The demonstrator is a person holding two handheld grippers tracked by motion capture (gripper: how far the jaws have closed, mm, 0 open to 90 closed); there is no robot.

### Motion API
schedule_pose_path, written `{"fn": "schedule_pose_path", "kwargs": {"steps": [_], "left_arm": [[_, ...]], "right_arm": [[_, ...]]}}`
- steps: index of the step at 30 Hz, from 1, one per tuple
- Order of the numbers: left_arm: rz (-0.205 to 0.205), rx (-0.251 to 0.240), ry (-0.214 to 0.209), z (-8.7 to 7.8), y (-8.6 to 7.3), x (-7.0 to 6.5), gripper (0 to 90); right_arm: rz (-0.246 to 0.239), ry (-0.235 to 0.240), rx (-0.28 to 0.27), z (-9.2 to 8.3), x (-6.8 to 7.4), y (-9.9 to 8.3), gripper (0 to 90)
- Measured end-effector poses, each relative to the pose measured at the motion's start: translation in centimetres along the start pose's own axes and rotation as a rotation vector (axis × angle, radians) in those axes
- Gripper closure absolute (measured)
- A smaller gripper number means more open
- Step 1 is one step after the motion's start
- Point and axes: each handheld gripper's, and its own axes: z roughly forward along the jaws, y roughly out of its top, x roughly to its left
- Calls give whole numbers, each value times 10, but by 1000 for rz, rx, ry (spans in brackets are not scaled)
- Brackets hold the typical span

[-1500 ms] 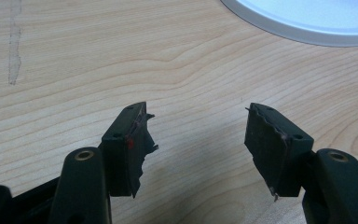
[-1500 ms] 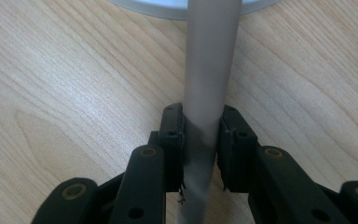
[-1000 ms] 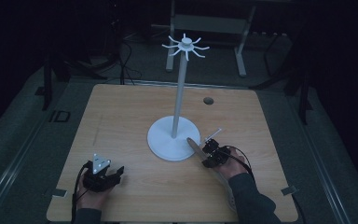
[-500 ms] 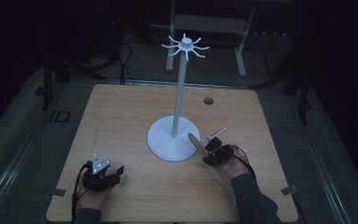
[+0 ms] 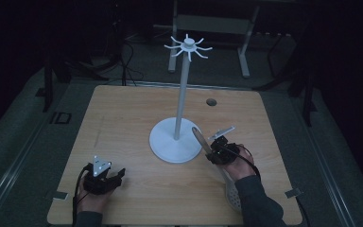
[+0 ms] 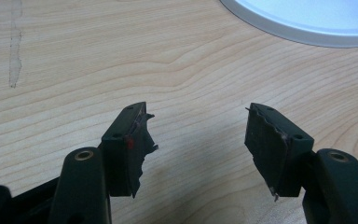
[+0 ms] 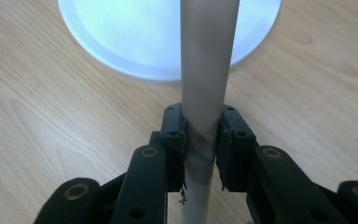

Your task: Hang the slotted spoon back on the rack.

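Jaws of the right gripper (image 5: 211, 152) are clamped on the pale handle of a slotted spatula (image 7: 208, 70), whose perforated white head (image 5: 233, 194) lies near the table's near edge beside the person's right sleeve. Compared with a second ago, the handle tip has lifted a little beside the white stand (image 5: 176, 146). The left gripper (image 5: 109, 178), near left, has its jaws apart over bare wood. "ID" is marked on the floor (image 5: 59, 117) at left. A dark grommet (image 5: 211, 101) sits far right on the table (image 5: 123, 123).
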Motion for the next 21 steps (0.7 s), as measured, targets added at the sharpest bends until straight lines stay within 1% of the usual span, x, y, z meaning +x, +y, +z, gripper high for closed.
{"fn": "schedule_pose_path", "kwargs": {"steps": [2,3,4,5,9,10,11,12,13,17,18,19,20,21], "left_arm": [[-2,-2,-1,0,0,0,396],[-3,-2,-1,0,0,0,396],[-3,-7,-2,-1,0,0,394],[-3,-7,-2,-1,0,0,394],[1,-10,-3,-1,0,0,394],[0,-10,-3,-1,0,0,394],[-2,-10,-2,-1,0,0,394],[-3,-10,-2,-1,0,0,394],[-2,-8,-1,-1,0,0,394],[-3,-7,-1,-1,0,0,394],[-3,-7,-1,-1,0,0,394],[-3,-6,-1,-1,0,0,394],[-4,-5,0,-1,0,0,394],[-4,-6,0,-1,0,0,394]], "right_arm": [[1,-5,-32,-5,0,2,745],[1,-5,-32,-5,0,2,745],[-1,-7,-54,-8,0,3,744],[-1,-7,-54,-8,0,3,744],[0,-3,-96,-13,1,5,744],[0,-3,-96,-13,1,5,744],[-3,-4,-110,-14,1,6,745],[-2,-5,-135,-17,1,6,745],[-1,-1,-146,-18,1,7,745],[4,1,-174,-21,1,8,745],[4,1,-174,-21,1,8,745],[1,3,-189,-22,1,8,745],[4,-3,-219,-25,1,8,745],[6,-7,-231,-26,1,8,744]]}}
